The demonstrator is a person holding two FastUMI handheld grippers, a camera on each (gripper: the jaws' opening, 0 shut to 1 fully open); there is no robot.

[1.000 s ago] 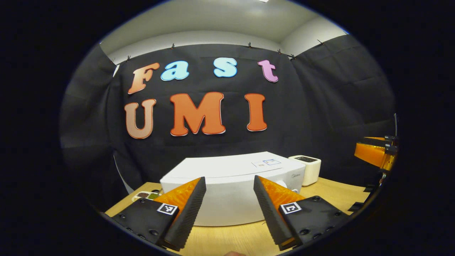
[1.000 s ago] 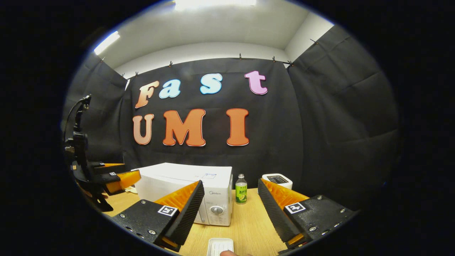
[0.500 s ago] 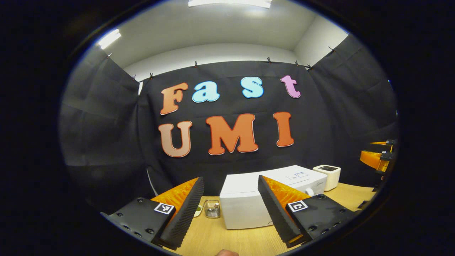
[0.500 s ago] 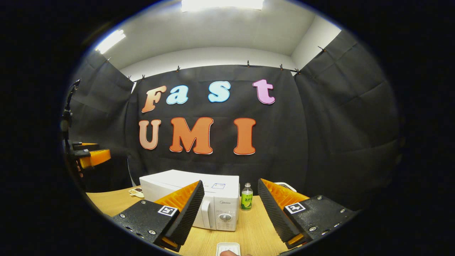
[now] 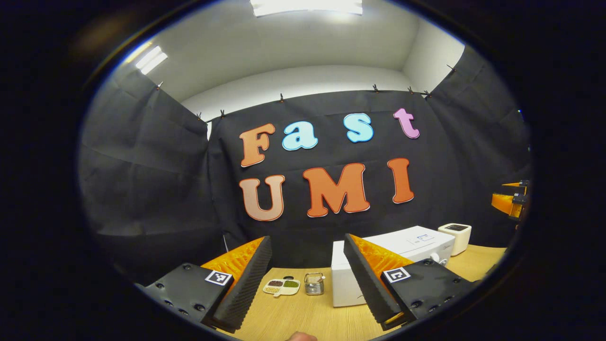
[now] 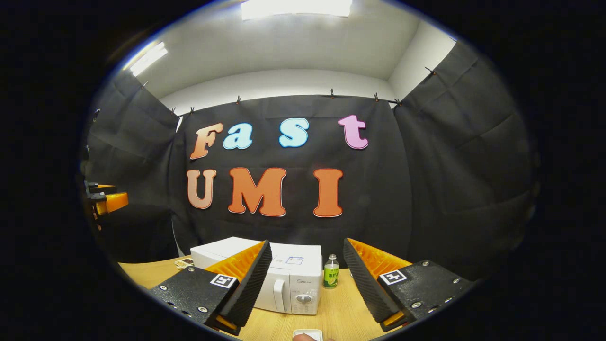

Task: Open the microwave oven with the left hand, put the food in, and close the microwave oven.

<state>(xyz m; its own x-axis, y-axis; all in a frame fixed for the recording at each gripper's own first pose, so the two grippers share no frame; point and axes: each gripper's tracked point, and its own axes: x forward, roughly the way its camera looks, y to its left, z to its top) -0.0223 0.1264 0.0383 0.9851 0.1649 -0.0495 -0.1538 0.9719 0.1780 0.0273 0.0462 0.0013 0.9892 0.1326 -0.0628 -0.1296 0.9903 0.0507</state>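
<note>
Left gripper view: the left gripper is held above the bench, fingers spread wide and grasping nothing. Between and beyond them lie a divided dish and a small metal holder; the microwave stands to the right, a white toaster just past it.

Right gripper view: the right gripper is likewise released and empty. The microwave, door closed, stands on the bench ahead, a green bottle just right of it. A white tray sits at the bottom edge; its contents cannot be told.
</note>
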